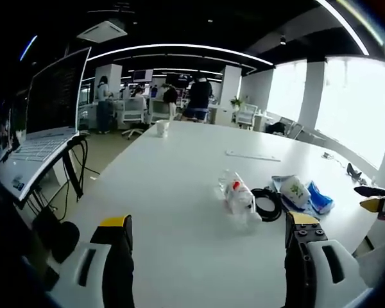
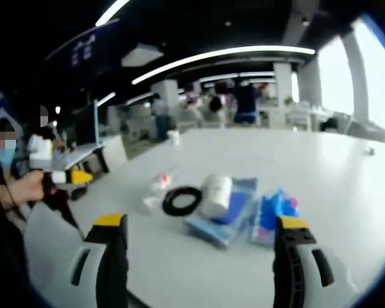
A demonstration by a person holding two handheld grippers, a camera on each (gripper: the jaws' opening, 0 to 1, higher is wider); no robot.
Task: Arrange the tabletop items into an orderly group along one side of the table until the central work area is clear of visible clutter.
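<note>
In the left gripper view, the left gripper (image 1: 208, 240) was seen with its black, yellow-tipped jaws spread wide apart and nothing between them, held low over a smooth white table (image 1: 173, 186). Just ahead of the right jaw a crinkled clear plastic bag (image 1: 239, 200) with a red-and-white label lay touching a coiled black cable (image 1: 268, 203); beyond the cable, to the right, a white roll-like pack (image 1: 296, 190) and a blue packet (image 1: 319, 199) were resting close together. A thin flat strip (image 1: 253, 156) and a small white cup (image 1: 162, 128) were placed farther off; the strip's material could not be made out. An open laptop (image 1: 48, 122) was raised on a stand at the left, cut off by the view's edge. In the right gripper view, which was blurred, the right gripper (image 2: 200, 240) was likewise released, jaws wide and empty. Ahead between the jaws were grouped the black cable ring (image 2: 181, 200), the white cylindrical roll (image 2: 216, 196) lying on a flat blue pack (image 2: 228, 218), and a glossy blue packet (image 2: 274, 215); the clear bag (image 2: 155, 189) lay beyond the left jaw. The other gripper's yellow tip (image 2: 74, 176) was seen at the far left in a person's hand (image 2: 25, 187).
</note>
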